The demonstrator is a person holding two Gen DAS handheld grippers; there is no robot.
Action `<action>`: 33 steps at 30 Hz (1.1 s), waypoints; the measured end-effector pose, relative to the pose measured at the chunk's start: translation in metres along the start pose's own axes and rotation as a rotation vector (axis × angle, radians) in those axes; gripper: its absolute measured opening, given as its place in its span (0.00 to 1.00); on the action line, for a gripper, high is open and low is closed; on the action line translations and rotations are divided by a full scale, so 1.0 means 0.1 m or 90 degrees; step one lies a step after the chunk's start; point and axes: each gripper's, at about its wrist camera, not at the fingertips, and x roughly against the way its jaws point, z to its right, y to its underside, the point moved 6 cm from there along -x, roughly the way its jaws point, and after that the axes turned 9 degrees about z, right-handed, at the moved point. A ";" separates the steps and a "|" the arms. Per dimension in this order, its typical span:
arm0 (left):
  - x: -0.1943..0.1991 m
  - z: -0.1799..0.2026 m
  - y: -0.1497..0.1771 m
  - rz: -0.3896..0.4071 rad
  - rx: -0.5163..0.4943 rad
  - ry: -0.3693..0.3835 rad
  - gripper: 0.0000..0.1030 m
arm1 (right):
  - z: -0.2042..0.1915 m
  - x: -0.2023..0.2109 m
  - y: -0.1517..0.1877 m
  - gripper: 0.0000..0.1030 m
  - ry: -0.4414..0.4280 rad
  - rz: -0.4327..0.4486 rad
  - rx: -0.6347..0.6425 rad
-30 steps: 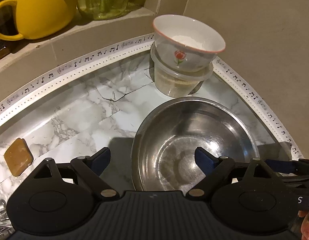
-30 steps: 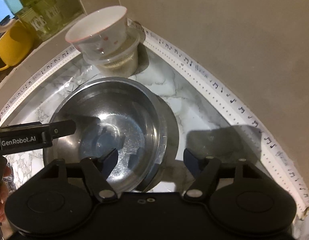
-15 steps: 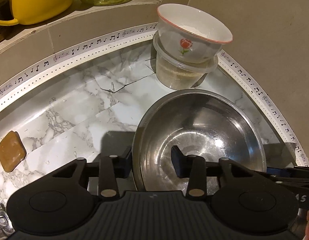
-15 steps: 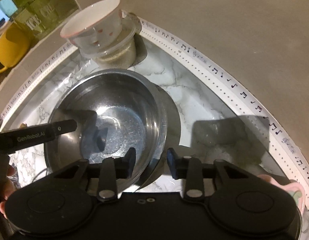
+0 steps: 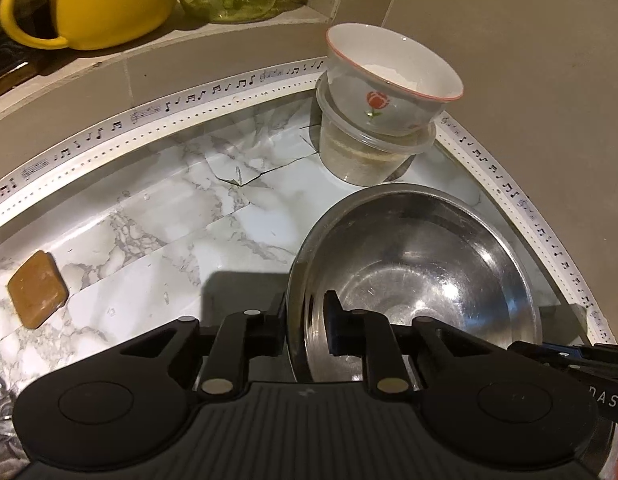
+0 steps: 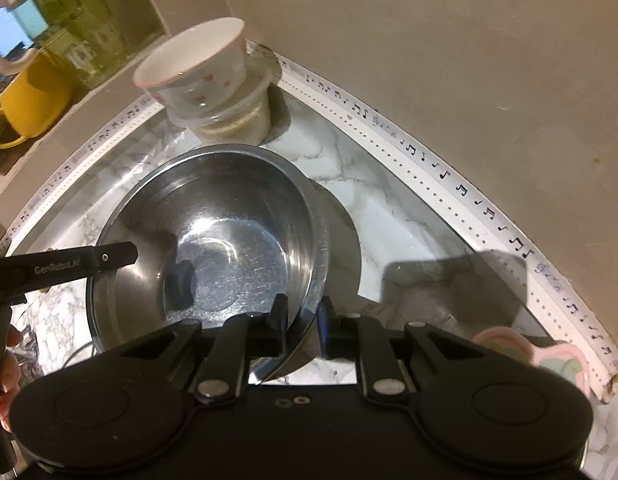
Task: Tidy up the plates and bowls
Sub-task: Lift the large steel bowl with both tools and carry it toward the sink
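Steel bowl (image 5: 421, 264): upright, mouth up, round, on marble counter (image 5: 149, 240) corner. Left gripper (image 5: 307, 320) closing on near-left rim; right gripper (image 6: 303, 316) closing on near-right rim. Behind bowl: tulip bowl (image 5: 389, 80) stacked in plastic tub (image 5: 361, 156); beige walls.

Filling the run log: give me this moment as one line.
left tool: closing on steel bowl rim | right tool: closing on opposite rim | bowl: on marble counter | flowered bowl: stacked on plastic tub
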 end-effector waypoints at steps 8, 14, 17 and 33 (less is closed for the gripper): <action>0.48 0.08 0.09 0.003 -0.018 0.010 0.18 | -0.06 0.43 0.09 0.15 -0.009 0.005 0.015; 0.89 0.15 0.25 0.003 -0.042 0.024 0.18 | -0.09 0.85 0.24 0.15 -0.015 0.010 0.022; 1.11 0.18 0.35 0.007 -0.061 0.028 0.18 | -0.10 1.06 0.35 0.15 -0.021 0.015 0.023; 2.01 0.32 1.03 -0.012 -0.126 0.075 0.18 | -0.06 1.88 0.98 0.16 -0.047 0.018 0.030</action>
